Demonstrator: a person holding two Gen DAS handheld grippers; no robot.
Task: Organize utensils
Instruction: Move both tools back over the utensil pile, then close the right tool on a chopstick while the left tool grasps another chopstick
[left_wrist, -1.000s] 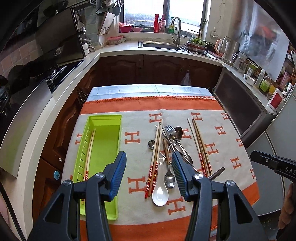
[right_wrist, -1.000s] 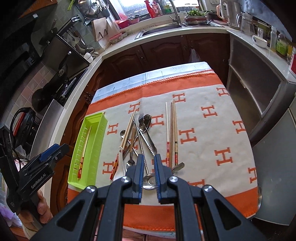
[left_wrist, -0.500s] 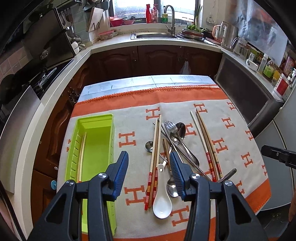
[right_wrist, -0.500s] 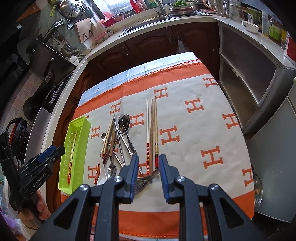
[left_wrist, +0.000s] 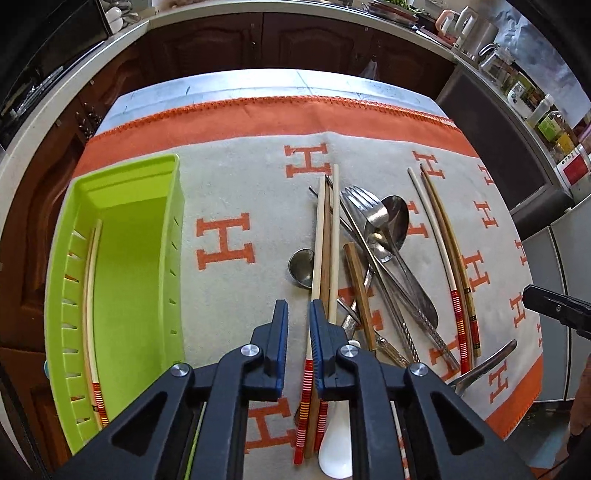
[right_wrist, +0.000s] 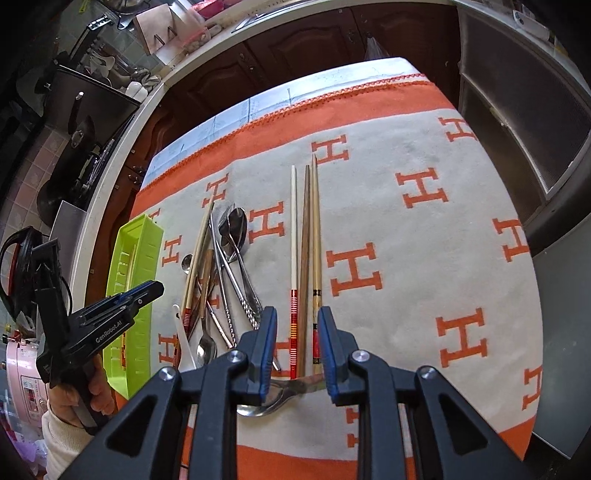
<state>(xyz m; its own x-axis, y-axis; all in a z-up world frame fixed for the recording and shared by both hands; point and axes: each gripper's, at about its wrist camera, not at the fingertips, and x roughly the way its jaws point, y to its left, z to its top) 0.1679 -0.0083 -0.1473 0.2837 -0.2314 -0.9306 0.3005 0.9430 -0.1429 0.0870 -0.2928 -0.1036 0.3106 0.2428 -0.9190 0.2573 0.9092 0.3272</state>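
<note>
A table with a pale top (left_wrist: 258, 83) carries an orange-bordered cloth (left_wrist: 236, 302) printed with orange H letters, covering most of it. On the cloth at the left lies a green tray (left_wrist: 125, 184). Toward the middle sits a tangled heap of chopsticks (left_wrist: 325, 236), a fork (left_wrist: 364, 206), metal spoons (left_wrist: 391, 221) and a white spoon (left_wrist: 334, 454). To the right, apart from the heap, three chopsticks (right_wrist: 304, 236) lie side by side, and a spoon (right_wrist: 273, 397) lies crosswise at their near ends

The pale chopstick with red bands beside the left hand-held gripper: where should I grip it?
Grip the pale chopstick from above on its bare shaft, just beyond the red bands, fingers straddling its width. It lies flat, pointing away, tight against a brown chopstick, so the left hand-held gripper probably needs a narrow pinch.
</note>
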